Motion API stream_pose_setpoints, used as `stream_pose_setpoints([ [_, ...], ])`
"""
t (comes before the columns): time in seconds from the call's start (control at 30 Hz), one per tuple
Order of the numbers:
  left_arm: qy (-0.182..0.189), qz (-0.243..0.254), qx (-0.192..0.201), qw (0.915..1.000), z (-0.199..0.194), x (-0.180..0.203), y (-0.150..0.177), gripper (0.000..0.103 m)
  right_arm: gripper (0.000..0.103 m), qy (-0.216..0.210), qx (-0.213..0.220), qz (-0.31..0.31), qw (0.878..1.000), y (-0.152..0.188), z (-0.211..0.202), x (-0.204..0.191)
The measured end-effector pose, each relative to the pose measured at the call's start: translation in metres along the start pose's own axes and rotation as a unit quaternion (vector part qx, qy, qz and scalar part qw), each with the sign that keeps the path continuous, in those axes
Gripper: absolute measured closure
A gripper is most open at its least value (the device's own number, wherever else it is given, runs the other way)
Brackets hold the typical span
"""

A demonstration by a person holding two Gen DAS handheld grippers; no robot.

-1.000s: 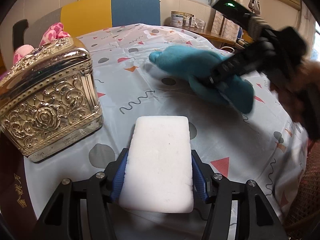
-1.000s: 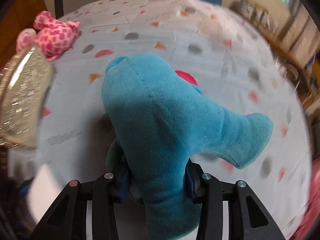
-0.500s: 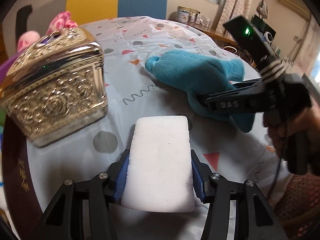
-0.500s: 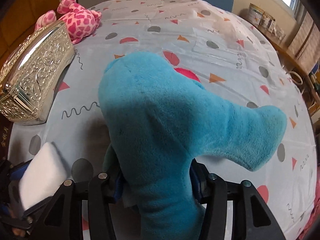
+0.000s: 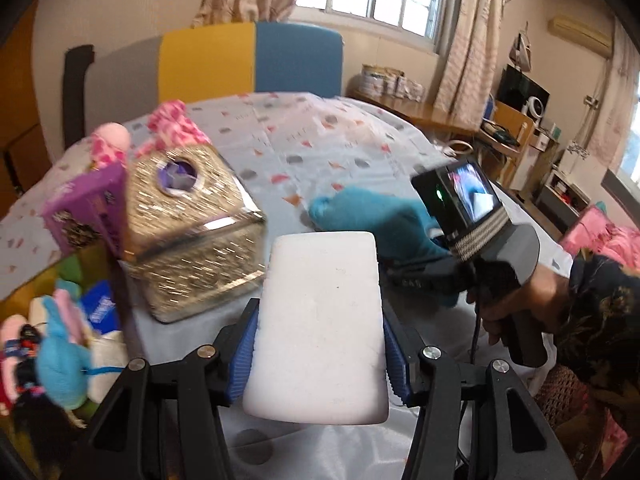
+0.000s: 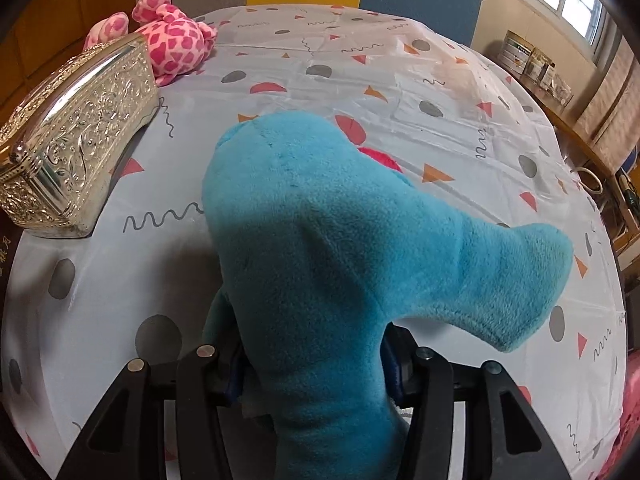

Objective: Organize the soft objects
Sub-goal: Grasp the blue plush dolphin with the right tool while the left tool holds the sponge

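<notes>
My left gripper (image 5: 318, 354) is shut on a white sponge block (image 5: 320, 320) and holds it above the near edge of the table. My right gripper (image 6: 312, 372) is shut on a teal plush toy (image 6: 340, 264) and holds it over the patterned tablecloth (image 6: 400, 80). The right gripper (image 5: 424, 276) and the teal plush (image 5: 376, 224) also show in the left wrist view, to the right of the sponge. A pink spotted plush (image 6: 172, 36) lies at the far left of the table, behind the silver box.
An ornate silver box (image 5: 188, 224) stands at the table's left; it also shows in the right wrist view (image 6: 76, 136). A purple carton (image 5: 88, 208) stands beside it. A bin of small soft toys (image 5: 52, 340) sits low at the left. Chairs (image 5: 248, 60) stand behind the table.
My left gripper has risen and tilted up with the sponge, bringing the toy bin and purple carton into view. My right gripper with the teal plush has hardly moved.
</notes>
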State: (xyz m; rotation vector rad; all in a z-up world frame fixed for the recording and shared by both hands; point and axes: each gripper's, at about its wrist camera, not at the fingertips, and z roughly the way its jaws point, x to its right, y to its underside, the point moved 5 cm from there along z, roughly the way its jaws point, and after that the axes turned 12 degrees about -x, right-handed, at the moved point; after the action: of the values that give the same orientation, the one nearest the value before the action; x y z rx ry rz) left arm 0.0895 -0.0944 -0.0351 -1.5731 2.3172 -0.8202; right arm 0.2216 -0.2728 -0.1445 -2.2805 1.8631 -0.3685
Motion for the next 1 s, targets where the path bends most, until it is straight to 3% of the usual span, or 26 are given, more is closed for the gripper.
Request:
stream_pose_setpoints([
  [0.5, -0.066, -0.064, 0.025, 0.9954, -0.053, -0.063, 0.014, 0.047, 0.05, -0.001, 0.003, -0.001, 1.0, -0.002, -0.005, 0.001],
  [1.0, -0.104, -0.118, 0.02, 0.9874, -0.061, -0.125, 0.031, 0.047, 0.05, 0.001, 0.005, -0.002, 1.0, -0.002, -0.004, 0.0],
])
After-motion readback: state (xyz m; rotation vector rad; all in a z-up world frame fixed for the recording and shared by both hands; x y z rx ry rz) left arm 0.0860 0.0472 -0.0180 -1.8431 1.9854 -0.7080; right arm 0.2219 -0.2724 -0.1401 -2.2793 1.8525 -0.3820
